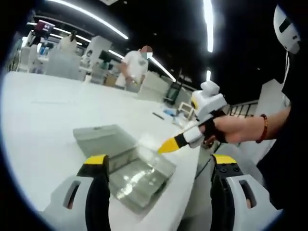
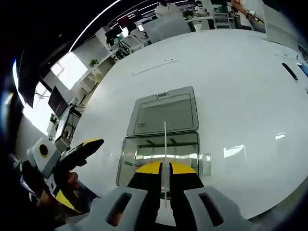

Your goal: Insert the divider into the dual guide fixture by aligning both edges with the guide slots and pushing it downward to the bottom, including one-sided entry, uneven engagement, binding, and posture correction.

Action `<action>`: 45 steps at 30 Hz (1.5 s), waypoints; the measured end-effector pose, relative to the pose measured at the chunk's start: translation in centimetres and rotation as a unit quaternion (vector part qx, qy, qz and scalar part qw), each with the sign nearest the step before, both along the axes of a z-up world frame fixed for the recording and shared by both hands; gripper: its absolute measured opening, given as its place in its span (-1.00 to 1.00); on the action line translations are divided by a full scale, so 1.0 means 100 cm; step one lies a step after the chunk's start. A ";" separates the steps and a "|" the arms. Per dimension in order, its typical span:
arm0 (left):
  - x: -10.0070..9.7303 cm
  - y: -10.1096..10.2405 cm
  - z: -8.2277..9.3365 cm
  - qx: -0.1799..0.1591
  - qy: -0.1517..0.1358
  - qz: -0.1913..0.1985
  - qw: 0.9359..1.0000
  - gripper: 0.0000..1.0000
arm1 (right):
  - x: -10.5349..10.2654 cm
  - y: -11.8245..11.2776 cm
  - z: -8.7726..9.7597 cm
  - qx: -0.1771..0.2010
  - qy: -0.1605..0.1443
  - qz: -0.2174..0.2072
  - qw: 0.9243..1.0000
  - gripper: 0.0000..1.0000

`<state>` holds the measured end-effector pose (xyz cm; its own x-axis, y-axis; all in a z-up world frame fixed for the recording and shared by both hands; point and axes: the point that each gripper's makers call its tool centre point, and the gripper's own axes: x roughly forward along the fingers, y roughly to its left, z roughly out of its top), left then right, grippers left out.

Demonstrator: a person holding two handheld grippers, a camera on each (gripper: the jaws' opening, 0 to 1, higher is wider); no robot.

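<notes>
1. Between my right jaws, in the right gripper view, stands the divider (image 2: 165, 144): a thin clear sheet seen edge-on as a pale upright line, running from my yellow tips up over the box.
2. My right gripper (image 2: 165, 169) is pinched narrow on that divider, its yellow pads pressed to either face.
3. Under the sheet sits the dual guide fixture (image 2: 159, 150), a clear rectangular box with glints on its floor; its grey translucent lid (image 2: 163, 111) lies flat open on the far side, hinged to it.
4. Seen from the left gripper view, the same box (image 1: 139, 178) sits near the table's edge, and the right gripper (image 1: 166, 146) points its yellow tip at it, held in a hand (image 1: 231, 129) wearing a beaded bracelet.
5. My left gripper (image 1: 159, 166) hangs just beside the box with its jaws wide apart, holding nothing.
6. Everything rests on a broad white table (image 2: 231, 86), bare and glossy.
7. Beyond it, a dark ceiling carries long light strips (image 1: 89, 17); a person in white (image 1: 134, 67) stands among the far desks.
</notes>
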<state>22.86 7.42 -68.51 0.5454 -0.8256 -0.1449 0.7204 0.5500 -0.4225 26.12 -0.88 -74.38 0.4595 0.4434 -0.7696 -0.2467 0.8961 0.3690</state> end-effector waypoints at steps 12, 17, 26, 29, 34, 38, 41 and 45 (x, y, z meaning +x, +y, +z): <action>0.003 0.006 -0.003 0.004 0.004 0.007 1.000 0.69 | -0.001 0.005 -0.009 -0.019 0.006 0.025 0.999 -0.99; 0.003 0.009 -0.005 0.009 0.005 0.007 1.000 0.68 | -0.001 0.007 -0.013 -0.024 0.011 0.031 0.999 -0.99; 0.004 0.011 -0.003 0.007 0.006 0.011 1.000 0.67 | -0.001 0.006 -0.013 -0.040 0.004 0.037 0.999 -0.99; 0.002 0.011 -0.004 0.005 0.008 0.010 1.000 0.67 | 0.000 0.004 -0.013 -0.041 0.002 0.031 0.999 -0.99; 0.001 0.012 -0.004 0.006 0.008 0.010 1.000 0.66 | 0.000 0.001 -0.012 -0.047 0.001 0.030 0.998 -0.99; 0.001 0.012 -0.004 0.008 0.008 0.010 1.000 0.65 | 0.000 0.000 -0.013 -0.049 0.000 0.029 0.998 -0.99; 0.001 0.012 -0.003 0.007 0.009 0.010 1.000 0.65 | 0.000 0.000 -0.015 -0.051 0.001 0.030 0.998 -0.99; -0.001 0.012 -0.005 0.014 0.008 0.006 1.000 0.65 | 0.001 0.000 -0.016 -0.049 0.003 0.030 0.998 -0.99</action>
<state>22.80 8.62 -69.00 0.5526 -0.8145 -0.1769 0.7071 0.5705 -0.4177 26.23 -0.84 -76.00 0.4295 0.3926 -0.8133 -0.2996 0.9115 0.2818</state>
